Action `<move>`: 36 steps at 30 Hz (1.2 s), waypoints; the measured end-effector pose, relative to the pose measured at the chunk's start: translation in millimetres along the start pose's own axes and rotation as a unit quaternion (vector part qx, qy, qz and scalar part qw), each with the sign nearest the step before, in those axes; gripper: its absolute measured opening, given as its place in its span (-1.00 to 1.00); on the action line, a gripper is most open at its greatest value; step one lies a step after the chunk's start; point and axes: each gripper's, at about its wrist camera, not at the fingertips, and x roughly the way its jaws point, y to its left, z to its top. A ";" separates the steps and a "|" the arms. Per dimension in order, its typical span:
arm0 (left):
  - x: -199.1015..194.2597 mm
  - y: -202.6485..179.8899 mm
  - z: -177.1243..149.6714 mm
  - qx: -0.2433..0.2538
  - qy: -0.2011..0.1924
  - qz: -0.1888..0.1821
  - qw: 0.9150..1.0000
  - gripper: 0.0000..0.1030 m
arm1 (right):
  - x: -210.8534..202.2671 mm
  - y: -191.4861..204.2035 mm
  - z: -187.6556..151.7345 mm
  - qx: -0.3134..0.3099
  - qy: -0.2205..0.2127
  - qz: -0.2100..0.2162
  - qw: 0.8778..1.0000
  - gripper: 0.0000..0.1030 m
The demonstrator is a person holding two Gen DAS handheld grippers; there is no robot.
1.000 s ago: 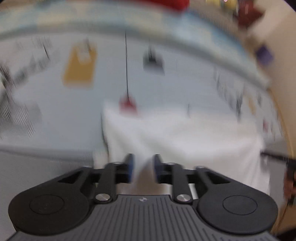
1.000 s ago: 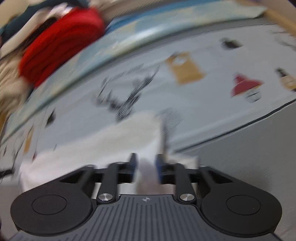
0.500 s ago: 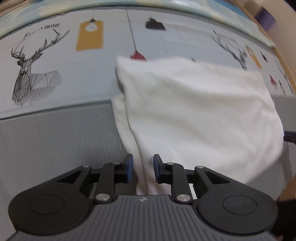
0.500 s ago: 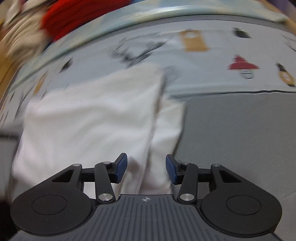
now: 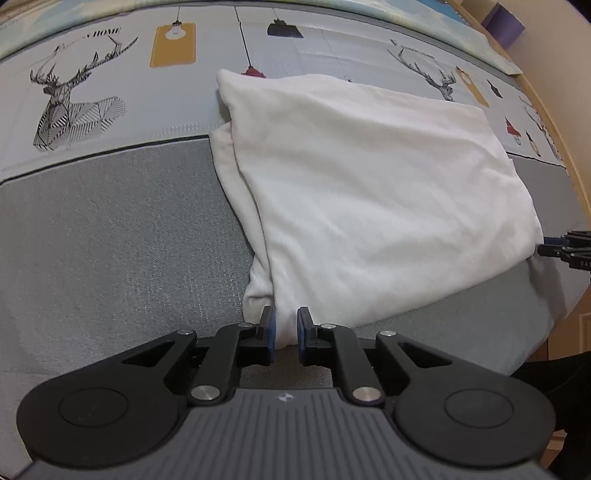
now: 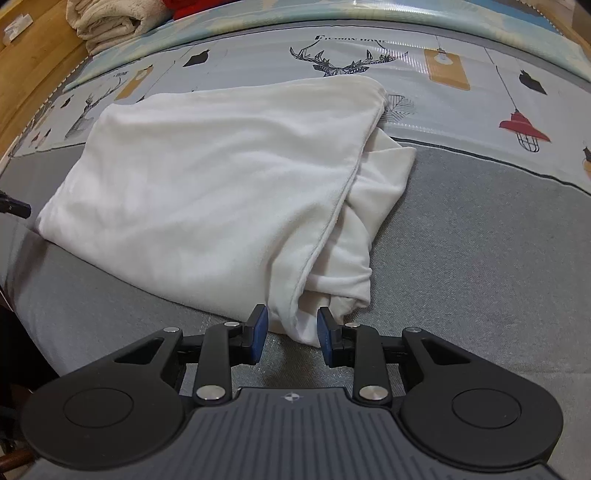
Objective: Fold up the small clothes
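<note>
R tool (image 6: pixel 290 334) closing, white garment (image 6: pixel 221 192) corner between pads, grey bedcover (image 6: pixel 480 277).

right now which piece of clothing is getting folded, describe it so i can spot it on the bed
On the bed cover, where the grey band meets the printed band of deer and lamps, lies a white garment folded over itself. It is the only plain white cloth lying flat there; the cream towels sit rolled at the far corner.

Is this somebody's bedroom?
Probably a bedroom. The white garment lies on a soft grey surface with a deer-and-lamp printed sheet, like a bed, inside a wooden frame, with folded blankets piled at one corner.
</note>
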 end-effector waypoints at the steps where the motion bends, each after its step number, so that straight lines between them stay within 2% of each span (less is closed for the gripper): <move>1: 3.2 -1.8 2.4 0.001 0.002 0.001 1.000 -0.76 | -1.2 -0.5 -0.4 -0.001 -0.001 0.000 1.000 -0.41; 6: 17.8 -5.9 9.5 0.012 0.017 0.013 1.000 -0.71 | -3.4 -3.7 0.8 0.002 -0.012 0.007 1.000 -0.47; 11: 29.7 -1.3 12.5 0.012 0.038 0.027 0.999 -0.65 | 5.0 -1.5 1.9 -0.010 0.002 0.012 1.000 -0.54; 15: 34.5 -5.9 10.4 0.032 0.046 0.024 0.998 -0.70 | 8.7 3.4 1.4 -0.031 0.007 0.010 0.999 -0.87; 16: 33.4 -6.9 9.7 0.038 0.042 0.023 0.998 -0.88 | 6.6 1.9 1.7 -0.027 0.003 0.015 1.000 -0.91; 18: 24.2 -8.7 8.4 0.049 0.022 0.021 0.998 -0.89 | -4.7 -3.5 2.3 -0.015 -0.017 0.030 0.999 -0.92; 20: 8.4 -6.5 4.3 0.062 -0.004 0.000 0.998 -0.91 | -23.9 -12.6 1.7 0.010 -0.051 0.055 0.997 -0.93; 22: -1.8 1.0 -2.4 0.069 -0.015 -0.012 0.997 -0.91 | -40.2 -19.5 -4.9 0.020 -0.073 0.071 0.995 -0.93; 23: -2.1 7.1 -7.2 0.069 -0.008 -0.014 0.997 -0.91 | -42.2 -22.8 -10.9 0.021 -0.067 0.068 0.995 -0.93; 27: 9.8 12.9 -25.8 0.085 0.030 -0.010 0.996 -0.90 | -20.2 -23.1 -36.6 -0.001 0.019 0.043 0.999 -0.93; 29: 10.0 11.3 -28.5 0.088 0.032 -0.003 0.996 -0.86 | -12.4 -17.8 -42.7 -0.015 0.046 0.039 0.998 -0.93; 34: -5.9 20.7 -17.4 0.051 0.006 -0.020 0.998 -0.85 | -24.9 -13.8 -39.1 -0.013 0.036 0.047 0.998 -0.88; 36: -10.1 15.4 -15.5 0.059 -0.005 -0.028 0.998 -0.85 | -31.7 -15.9 -39.3 -0.005 0.029 0.046 0.999 -0.87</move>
